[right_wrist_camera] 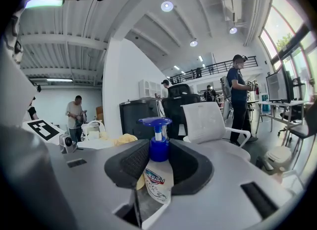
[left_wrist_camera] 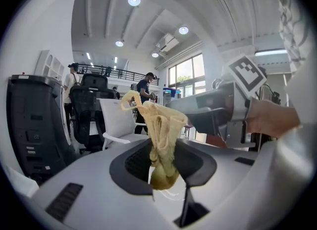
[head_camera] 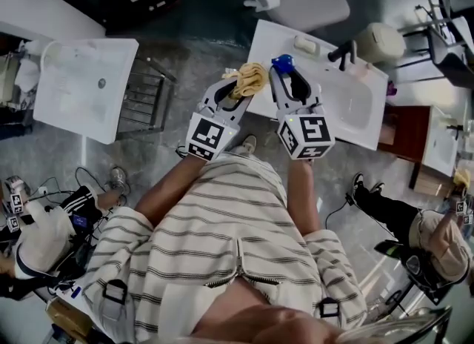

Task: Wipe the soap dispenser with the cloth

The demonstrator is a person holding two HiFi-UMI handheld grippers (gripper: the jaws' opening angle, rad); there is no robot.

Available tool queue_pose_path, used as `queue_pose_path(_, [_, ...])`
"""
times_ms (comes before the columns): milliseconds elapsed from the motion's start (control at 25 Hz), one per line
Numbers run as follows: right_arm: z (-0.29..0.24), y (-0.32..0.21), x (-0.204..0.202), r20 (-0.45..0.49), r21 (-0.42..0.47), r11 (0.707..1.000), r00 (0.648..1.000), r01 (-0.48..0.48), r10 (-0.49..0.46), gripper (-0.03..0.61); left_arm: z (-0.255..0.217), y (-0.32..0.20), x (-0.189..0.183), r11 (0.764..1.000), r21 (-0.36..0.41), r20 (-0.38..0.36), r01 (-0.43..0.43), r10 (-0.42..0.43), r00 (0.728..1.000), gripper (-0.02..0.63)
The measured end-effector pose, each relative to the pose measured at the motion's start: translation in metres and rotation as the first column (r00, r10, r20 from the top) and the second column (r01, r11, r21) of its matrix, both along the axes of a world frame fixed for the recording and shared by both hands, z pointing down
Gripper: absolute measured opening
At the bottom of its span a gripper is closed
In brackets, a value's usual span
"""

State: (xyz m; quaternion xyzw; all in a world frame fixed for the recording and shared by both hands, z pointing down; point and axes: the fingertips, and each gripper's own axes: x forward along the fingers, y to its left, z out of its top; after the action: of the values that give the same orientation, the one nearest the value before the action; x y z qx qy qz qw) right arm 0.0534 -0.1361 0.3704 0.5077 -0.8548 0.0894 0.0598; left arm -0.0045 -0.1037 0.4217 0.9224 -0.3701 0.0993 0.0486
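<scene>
Striped shirt point(head_camera: 215, 261) fills the bottom of the head view, and both forearms reach out past it. Left gripper point(head_camera: 238, 87) and right gripper point(head_camera: 290, 75) hang side by side, just apart, above the left edge of a white washbasin point(head_camera: 348, 109).

From the left gripper view, the jaws are clamped on a bunched yellow cloth point(left_wrist_camera: 162, 144) that stands up out of them, with the right gripper close on its right.

From the right gripper view, the jaws pinch the soap dispenser point(right_wrist_camera: 158, 172) at its shoulder. It is upright, its blue pump above the jaws, and the cloth shows just to its left.
</scene>
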Motion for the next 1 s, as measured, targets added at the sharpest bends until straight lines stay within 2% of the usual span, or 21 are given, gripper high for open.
queue_pose_path(520, [-0.012, 0.004, 0.006, -0.006, 0.026, 1.0, 1.0, -0.017, 0.017, 0.124, -0.004, 0.012, 0.023, 0.997, 0.013, -0.006, -0.075, 0.075, 0.997, 0.114])
queue_pose_path(1000, [-0.016, 0.007, -0.007, -0.006, 0.039, 0.999, 1.0, -0.009, 0.009, 0.124, 0.0, 0.02, 0.05, 0.988, 0.043, 0.014, -0.146, 0.145, 0.989, 0.114])
